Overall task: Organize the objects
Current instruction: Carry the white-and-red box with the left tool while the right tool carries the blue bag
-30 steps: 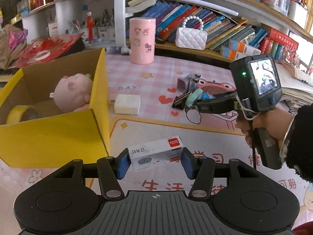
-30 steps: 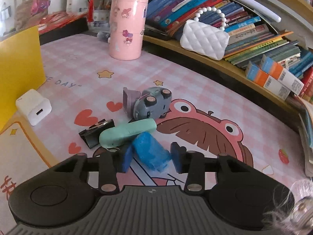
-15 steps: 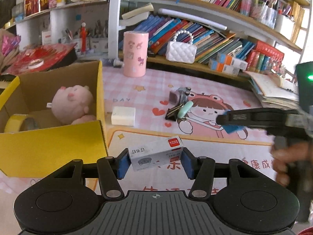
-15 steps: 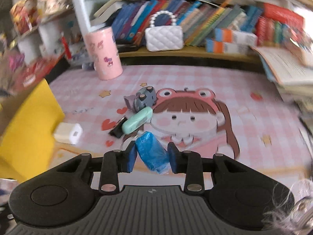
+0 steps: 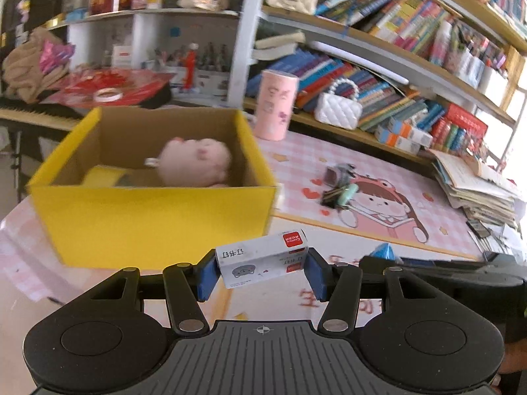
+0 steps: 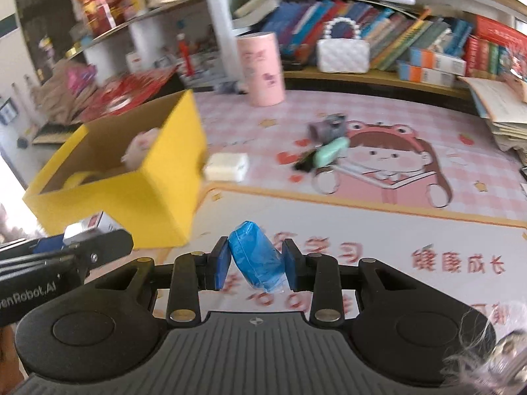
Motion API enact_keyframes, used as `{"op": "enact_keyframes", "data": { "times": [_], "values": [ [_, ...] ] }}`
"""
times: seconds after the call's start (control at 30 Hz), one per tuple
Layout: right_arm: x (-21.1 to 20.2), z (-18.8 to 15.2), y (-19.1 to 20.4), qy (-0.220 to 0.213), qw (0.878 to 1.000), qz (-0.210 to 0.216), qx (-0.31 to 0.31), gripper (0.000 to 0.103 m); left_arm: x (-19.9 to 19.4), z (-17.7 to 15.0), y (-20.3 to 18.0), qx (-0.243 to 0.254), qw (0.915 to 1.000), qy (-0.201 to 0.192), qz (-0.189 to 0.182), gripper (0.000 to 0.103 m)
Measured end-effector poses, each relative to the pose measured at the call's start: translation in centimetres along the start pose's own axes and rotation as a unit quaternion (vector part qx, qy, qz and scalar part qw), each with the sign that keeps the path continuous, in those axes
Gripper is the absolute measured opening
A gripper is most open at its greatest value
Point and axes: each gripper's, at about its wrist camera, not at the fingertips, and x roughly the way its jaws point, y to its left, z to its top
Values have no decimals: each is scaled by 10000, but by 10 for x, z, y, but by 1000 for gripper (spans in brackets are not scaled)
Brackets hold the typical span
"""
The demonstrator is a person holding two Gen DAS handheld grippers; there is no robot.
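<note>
Small white staple box (image 5: 263,258), stiff card w/ red corner label, clamped between pads of left gripper (image 5: 262,271), held tilted in air just in front of near wall of yellow box (image 5: 158,220). Blue plastic-wrapped packet (image 6: 257,258), soft, rounded, crinkly film, pinched by right gripper (image 6: 255,265), jaws drawn tight on it, also off the mat, to the right of that yellow box.

Progress, judged from layout: partway. Already inside the box: pink plush toy (image 5: 196,161), fuzzy and round, plus yellow tape roll (image 5: 102,174). Two items in hand, not yet dropped in. Left on pink checked mat (image 6: 378,125): white charger block (image 6: 227,166), hard, squarish, just beside box corner; mint-green oblong case (image 6: 331,151), black binder clip (image 6: 304,163), small grey toy (image 6: 329,126), clustered touching on the cartoon print. Pink cylinder tin (image 6: 262,69) upright at back, prob. not part of the job. Box: open-top corrugated card, brown inside.
</note>
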Motion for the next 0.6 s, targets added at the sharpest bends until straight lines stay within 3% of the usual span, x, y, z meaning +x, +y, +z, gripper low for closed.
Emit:
{"op": "enact_keyframes", "data": {
  "times": [0.27,0.6],
  "values": [
    [-8,-17,57,122,9988,271,-399,32,-30,-10,48,-402,9989,-61,234,53],
    [-19,-32,105,62,9980,386,-492,32,-59,-16,84,-407,9985,-190,299,53]
  ]
}}
